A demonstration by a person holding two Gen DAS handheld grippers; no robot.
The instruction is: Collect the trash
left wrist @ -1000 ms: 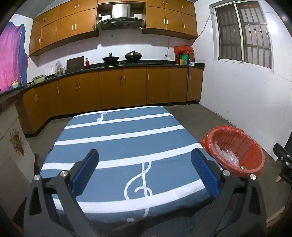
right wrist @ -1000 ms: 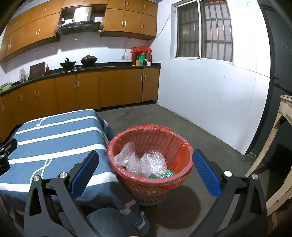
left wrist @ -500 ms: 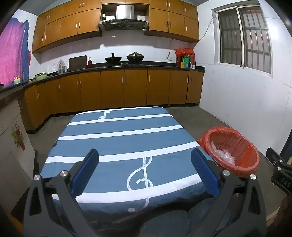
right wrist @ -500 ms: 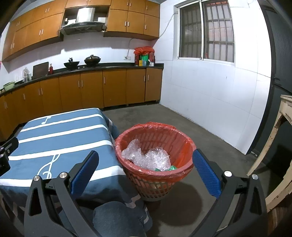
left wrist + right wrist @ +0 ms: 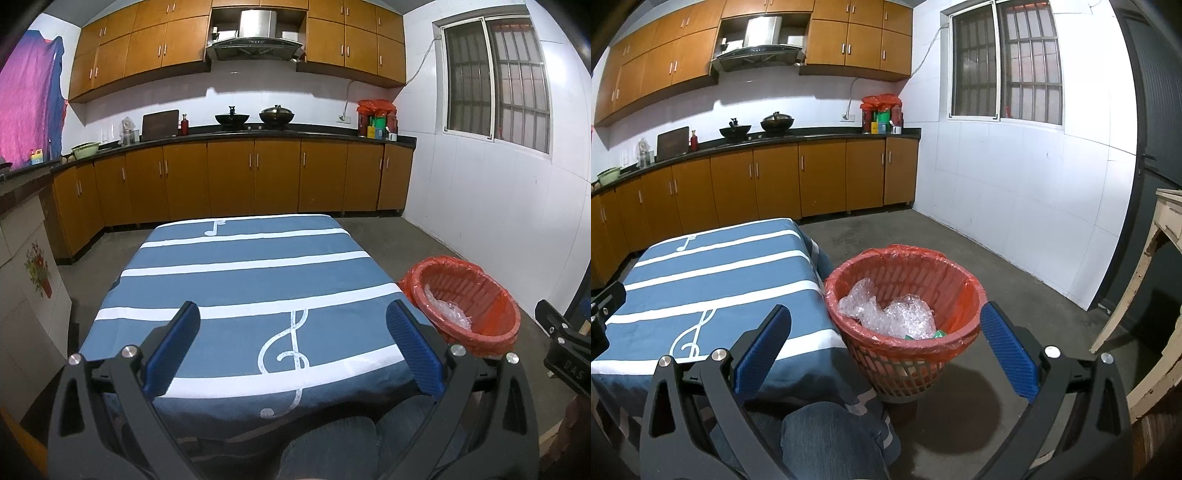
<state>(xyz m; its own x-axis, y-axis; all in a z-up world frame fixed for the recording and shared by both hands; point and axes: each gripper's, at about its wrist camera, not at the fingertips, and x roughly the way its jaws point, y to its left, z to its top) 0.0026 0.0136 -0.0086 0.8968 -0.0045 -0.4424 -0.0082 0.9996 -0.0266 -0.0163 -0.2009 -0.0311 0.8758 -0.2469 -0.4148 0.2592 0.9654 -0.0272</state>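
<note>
A red-lined waste basket [image 5: 905,317] stands on the floor right of the table; it holds crumpled clear bubble wrap [image 5: 890,314] and a bit of green trash [image 5: 938,334]. It also shows in the left wrist view [image 5: 465,306]. My left gripper [image 5: 293,347] is open and empty above the near edge of the table's blue striped cloth [image 5: 251,280]. My right gripper [image 5: 886,349] is open and empty, held above and in front of the basket. No loose trash shows on the cloth.
Kitchen cabinets and a counter [image 5: 240,173] with pots run along the far wall. A white tiled wall [image 5: 1015,192] is on the right. A worn cream wooden table leg [image 5: 1152,280] stands at far right. A person's jeans-clad knee [image 5: 827,439] is below the grippers.
Both grippers have pulled back and up from the table and basket, so more of the room shows. Both stay open and empty.
</note>
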